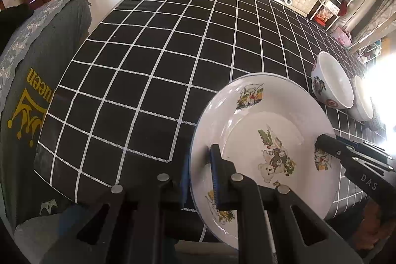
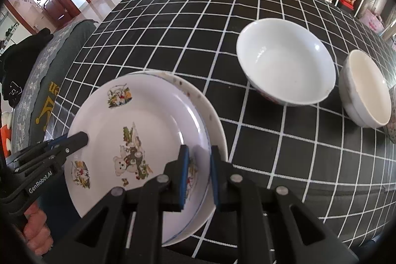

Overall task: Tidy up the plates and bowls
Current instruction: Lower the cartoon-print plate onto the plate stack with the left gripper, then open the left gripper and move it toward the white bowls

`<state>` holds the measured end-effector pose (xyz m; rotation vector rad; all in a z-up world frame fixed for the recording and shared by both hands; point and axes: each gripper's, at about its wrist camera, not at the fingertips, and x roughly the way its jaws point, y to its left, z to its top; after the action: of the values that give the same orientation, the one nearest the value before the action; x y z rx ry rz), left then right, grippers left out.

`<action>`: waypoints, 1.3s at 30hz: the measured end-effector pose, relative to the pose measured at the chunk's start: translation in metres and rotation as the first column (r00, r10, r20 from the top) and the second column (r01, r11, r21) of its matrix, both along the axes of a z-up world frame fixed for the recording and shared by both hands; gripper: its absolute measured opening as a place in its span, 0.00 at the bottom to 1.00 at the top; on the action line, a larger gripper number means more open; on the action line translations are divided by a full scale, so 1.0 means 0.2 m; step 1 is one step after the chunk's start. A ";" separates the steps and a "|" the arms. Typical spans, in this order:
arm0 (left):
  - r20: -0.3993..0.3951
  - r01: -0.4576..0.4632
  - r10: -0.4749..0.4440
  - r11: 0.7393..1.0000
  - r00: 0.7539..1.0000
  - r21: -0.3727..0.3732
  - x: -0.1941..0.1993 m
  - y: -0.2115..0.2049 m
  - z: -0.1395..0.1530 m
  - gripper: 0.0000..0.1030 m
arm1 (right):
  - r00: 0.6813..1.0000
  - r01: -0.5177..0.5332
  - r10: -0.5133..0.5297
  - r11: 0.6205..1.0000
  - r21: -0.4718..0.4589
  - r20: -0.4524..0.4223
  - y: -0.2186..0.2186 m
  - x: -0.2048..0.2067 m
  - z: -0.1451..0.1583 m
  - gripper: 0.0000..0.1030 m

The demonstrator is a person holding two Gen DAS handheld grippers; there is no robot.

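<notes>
A white plate with bear pictures [image 1: 259, 115] [image 2: 148, 110] is held by both grippers on opposite rims. My left gripper [image 1: 201, 160] is shut on its left rim, one finger on top and one underneath; it shows in the right wrist view too [image 2: 83, 137]. My right gripper [image 2: 199, 152] is shut on the right rim and enters the left wrist view from the right [image 1: 324, 140]. Under the bear plate lies a second plate with a speckled rim [image 2: 212, 115]; I cannot tell whether they touch. Two white bowls stand to the right, a large one [image 2: 284, 61] [image 1: 331, 81] and a smaller one [image 2: 366, 90] [image 1: 361, 100].
Everything sits on a table with a black, white-gridded cloth [image 1: 173, 41]. A chair with a grey cover and a gold crown print [image 1: 37, 90] stands at the table's left edge. A patterned dish [image 2: 392, 125] peeks in at the far right. A hand [image 2: 34, 227] grips the left tool.
</notes>
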<state>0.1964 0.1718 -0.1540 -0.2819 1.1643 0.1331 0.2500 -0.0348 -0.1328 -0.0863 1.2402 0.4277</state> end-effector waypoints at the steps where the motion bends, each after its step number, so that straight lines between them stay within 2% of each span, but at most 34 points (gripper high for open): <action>1: 0.000 0.003 -0.003 1.000 1.000 0.002 0.00 0.00 0.00 0.13 | 1.000 0.001 -0.001 1.000 0.000 0.000 0.00 0.00 0.00 0.20; 6: 0.010 0.004 -0.004 1.000 1.000 -0.009 -0.01 0.00 0.01 0.17 | 1.000 0.001 -0.001 1.000 -0.012 0.005 0.01 -0.01 0.01 0.20; 14: 0.045 0.035 -0.037 0.999 0.998 0.033 -0.06 -0.03 0.07 0.17 | 1.000 0.003 -0.001 0.998 -0.061 0.028 0.04 -0.04 0.03 0.21; 16: 0.056 0.041 -0.044 0.998 0.997 0.043 -0.08 -0.04 0.09 0.18 | 0.999 0.001 0.001 0.998 -0.063 0.033 0.05 -0.05 0.03 0.27; 19: 0.066 0.043 -0.046 0.998 0.997 0.040 -0.09 -0.06 0.11 0.19 | 0.998 0.005 0.001 0.995 -0.098 0.058 0.06 -0.06 0.05 0.47; 21: 0.074 0.050 -0.053 0.998 0.996 0.036 -0.10 -0.07 0.12 0.19 | 0.995 0.006 0.007 0.991 -0.136 0.096 0.07 -0.08 0.09 0.50; 25: 0.095 0.068 -0.071 0.997 0.993 0.035 -0.12 -0.10 0.17 0.19 | 0.992 -0.018 0.032 0.993 -0.114 0.121 0.07 -0.12 0.16 0.51; 27: 0.111 0.072 -0.076 0.997 0.991 0.035 -0.13 -0.12 0.20 0.25 | 0.990 -0.018 0.032 0.995 -0.096 0.140 0.06 -0.13 0.20 0.55; 33: 0.177 0.115 -0.123 0.992 0.977 0.055 -0.17 -0.21 0.35 0.27 | 0.982 0.014 -0.007 0.999 -0.040 0.188 -0.01 -0.19 0.33 0.57; 39: 0.230 0.155 -0.165 0.986 0.959 0.062 -0.19 -0.32 0.48 0.33 | 0.970 0.041 -0.036 0.999 -0.014 0.242 -0.11 -0.24 0.46 0.57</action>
<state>0.1580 0.1084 -0.0577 -0.1589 0.9432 -0.0177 0.2022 -0.0572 -0.0415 -0.1259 1.0044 0.3603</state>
